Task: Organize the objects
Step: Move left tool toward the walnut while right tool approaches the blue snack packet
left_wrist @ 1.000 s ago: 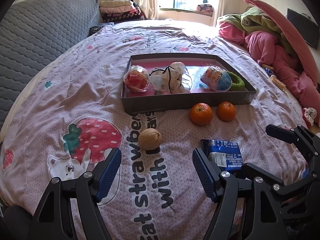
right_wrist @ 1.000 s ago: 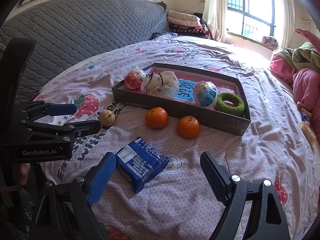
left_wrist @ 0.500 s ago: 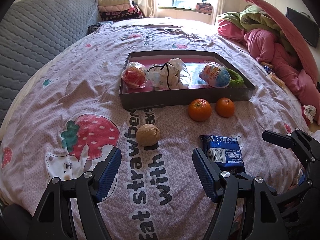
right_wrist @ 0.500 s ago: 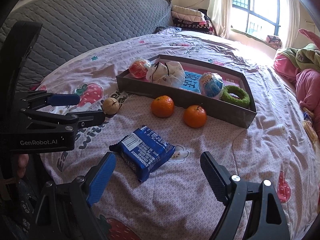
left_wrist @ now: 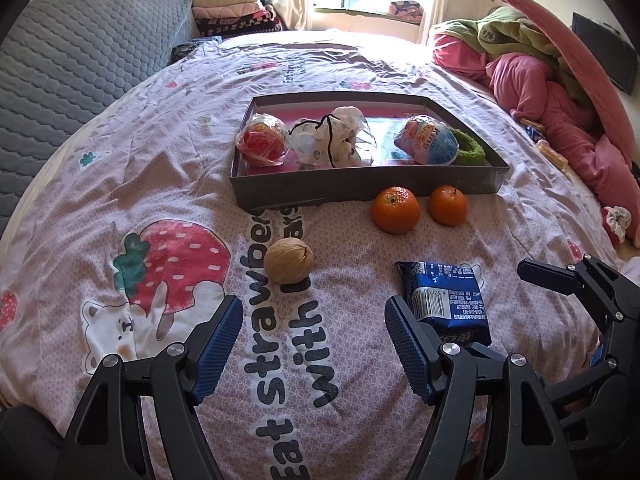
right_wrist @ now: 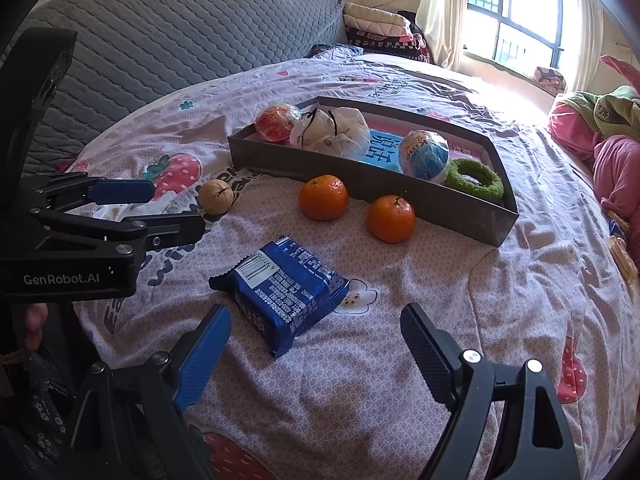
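— What colours did you have in front of you?

— My tongs' pads (left_wrist: 218,344) were ribbed blue on black arms. The bedspread (left_wrist: 120,168) was lilac, finely patterned, with red white-dotted strawberries. Two tangerines (right_wrist: 323,197) were orange, the walnut (left_wrist: 289,260) tan.

— And the packet?

— The snack packet (right_wrist: 286,286) was deep blue with white print. The tray (right_wrist: 400,196) was grey outside, pink inside; its ring (right_wrist: 474,178) was fuzzy green.

free: bedspread (left_wrist: 352,360) near side | blocked: tray (left_wrist: 360,190), oranges (left_wrist: 396,210)
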The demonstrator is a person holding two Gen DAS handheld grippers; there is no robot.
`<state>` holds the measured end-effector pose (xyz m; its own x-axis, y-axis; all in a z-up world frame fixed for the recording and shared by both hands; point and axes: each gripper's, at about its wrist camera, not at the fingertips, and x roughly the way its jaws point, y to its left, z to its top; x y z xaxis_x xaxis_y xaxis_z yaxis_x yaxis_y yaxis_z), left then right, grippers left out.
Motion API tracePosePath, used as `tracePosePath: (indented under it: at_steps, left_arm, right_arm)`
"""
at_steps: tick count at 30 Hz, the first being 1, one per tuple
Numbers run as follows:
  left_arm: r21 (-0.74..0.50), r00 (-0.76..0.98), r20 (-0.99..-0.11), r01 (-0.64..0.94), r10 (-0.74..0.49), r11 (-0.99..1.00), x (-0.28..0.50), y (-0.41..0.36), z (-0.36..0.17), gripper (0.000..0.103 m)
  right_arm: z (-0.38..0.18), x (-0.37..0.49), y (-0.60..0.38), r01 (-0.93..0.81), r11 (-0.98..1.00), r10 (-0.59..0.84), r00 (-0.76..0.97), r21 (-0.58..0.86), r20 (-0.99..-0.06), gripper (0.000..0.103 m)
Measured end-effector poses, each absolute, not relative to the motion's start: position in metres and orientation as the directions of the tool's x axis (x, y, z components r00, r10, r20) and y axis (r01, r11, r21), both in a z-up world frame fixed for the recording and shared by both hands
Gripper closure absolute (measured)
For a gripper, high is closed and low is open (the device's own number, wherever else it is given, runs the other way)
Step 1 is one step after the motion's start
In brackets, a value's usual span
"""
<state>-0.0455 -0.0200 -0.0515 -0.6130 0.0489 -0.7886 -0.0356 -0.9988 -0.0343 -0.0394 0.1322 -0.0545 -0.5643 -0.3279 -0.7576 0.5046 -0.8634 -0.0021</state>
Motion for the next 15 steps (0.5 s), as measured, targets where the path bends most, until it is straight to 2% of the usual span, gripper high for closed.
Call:
tracePosePath:
  at_steps: [15]
  left_arm:
    - [-0.032,-0.590,-0.806,-0.021,0.039,-0.999,-0.053,-0.025,-0.069,0.028]
  right_arm:
    - [-0.068,-0.048,0.130,0.507,-0.862,-0.310,-0.546,-0.013,-0.778,0.017]
